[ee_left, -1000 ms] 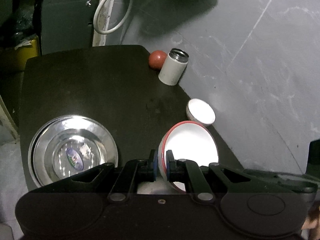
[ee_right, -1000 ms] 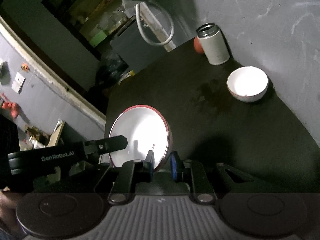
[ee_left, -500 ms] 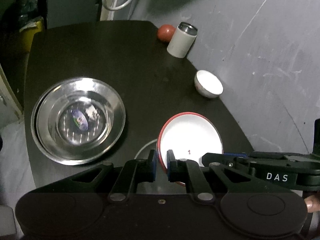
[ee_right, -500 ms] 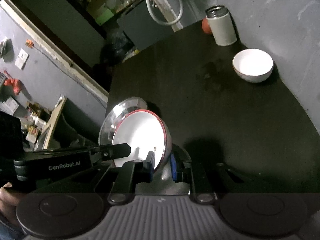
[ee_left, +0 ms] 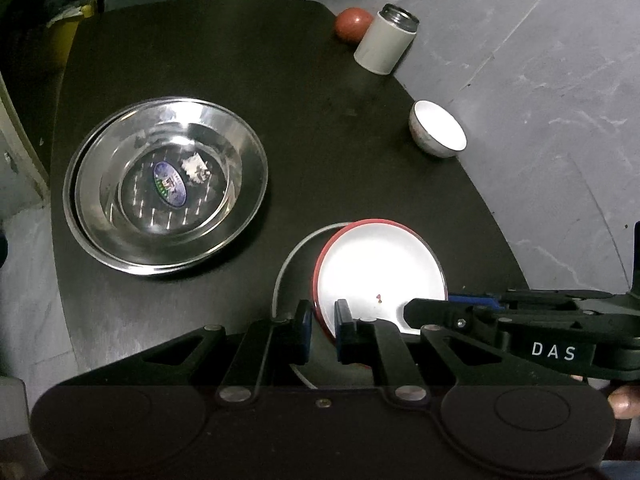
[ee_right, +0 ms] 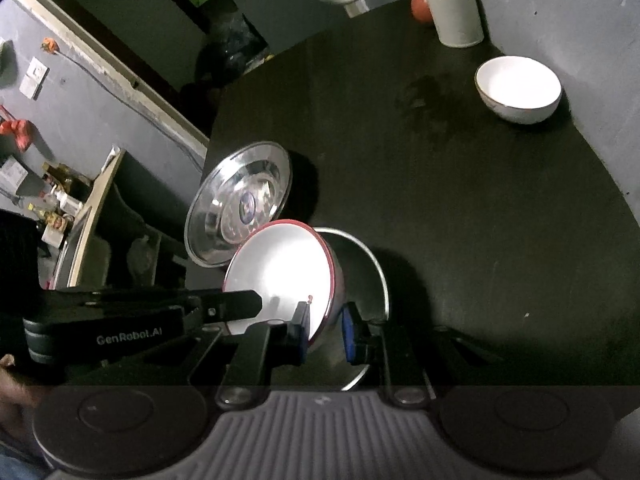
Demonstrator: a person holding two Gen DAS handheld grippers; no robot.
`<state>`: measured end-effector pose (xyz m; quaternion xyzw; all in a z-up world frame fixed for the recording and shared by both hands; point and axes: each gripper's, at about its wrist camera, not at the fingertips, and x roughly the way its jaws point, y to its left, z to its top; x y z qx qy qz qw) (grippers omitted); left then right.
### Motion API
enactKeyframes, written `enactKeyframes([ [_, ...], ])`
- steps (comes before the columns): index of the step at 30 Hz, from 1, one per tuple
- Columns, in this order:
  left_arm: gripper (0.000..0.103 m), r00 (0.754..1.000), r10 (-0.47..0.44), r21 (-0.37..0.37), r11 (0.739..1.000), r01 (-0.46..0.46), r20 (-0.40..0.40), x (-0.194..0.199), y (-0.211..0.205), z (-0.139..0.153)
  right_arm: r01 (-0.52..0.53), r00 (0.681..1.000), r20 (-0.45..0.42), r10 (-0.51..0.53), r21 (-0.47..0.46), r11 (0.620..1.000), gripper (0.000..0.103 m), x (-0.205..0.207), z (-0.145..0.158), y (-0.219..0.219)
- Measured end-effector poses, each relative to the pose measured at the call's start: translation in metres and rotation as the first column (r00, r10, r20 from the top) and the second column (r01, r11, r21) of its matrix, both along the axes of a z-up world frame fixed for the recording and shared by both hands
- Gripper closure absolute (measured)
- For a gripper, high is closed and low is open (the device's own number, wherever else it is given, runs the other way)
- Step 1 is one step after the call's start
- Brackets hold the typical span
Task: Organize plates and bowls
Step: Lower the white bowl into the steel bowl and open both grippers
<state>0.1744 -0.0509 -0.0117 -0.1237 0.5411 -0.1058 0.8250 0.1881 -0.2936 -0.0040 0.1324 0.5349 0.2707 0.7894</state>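
Red-rimmed and white inside, the bowl (ee_left: 380, 268) sits tilted in a steel pan (ee_right: 360, 264) at the near edge of the dark table (ee_left: 320, 140), pinched from two sides: the left gripper (ee_left: 322, 330) is clamped on its near-left rim, and the right gripper (ee_right: 324, 330) grips the rim from the right, one pad inside and one outside. To the left rest the stacked steel plates (ee_left: 164, 188); far to the right, close to the table edge, stands a small white bowl (ee_left: 438, 136), with a white flask (ee_left: 386, 40) and a red ball (ee_left: 352, 24) beyond it. The main danger, as I judge it, is the shared hold: if one hand lets go or pulls before the other, the leaning bowl may twist, slip off the pads and clatter against the pan wall, or shove the pan towards the near edge. Thin rim grips on glazed ware also slide easily.
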Motion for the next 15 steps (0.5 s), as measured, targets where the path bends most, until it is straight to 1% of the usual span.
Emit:
enactKeyframes([
  [6,0.091,0.999,-0.001,-0.007,1.0,0.0,-0.036,-0.001,-0.001,-0.007,-0.011,1.0,-0.018,0.011,-0.011,1.0,0.083,0.002,-0.004,0.004],
  [15,0.09,0.998,-0.008,-0.001,1.0,0.008,-0.055,0.001,-0.006,-0.012,-0.01,0.999,-0.044,0.008,-0.033,0.999,0.082,0.003,-0.01,0.004],
])
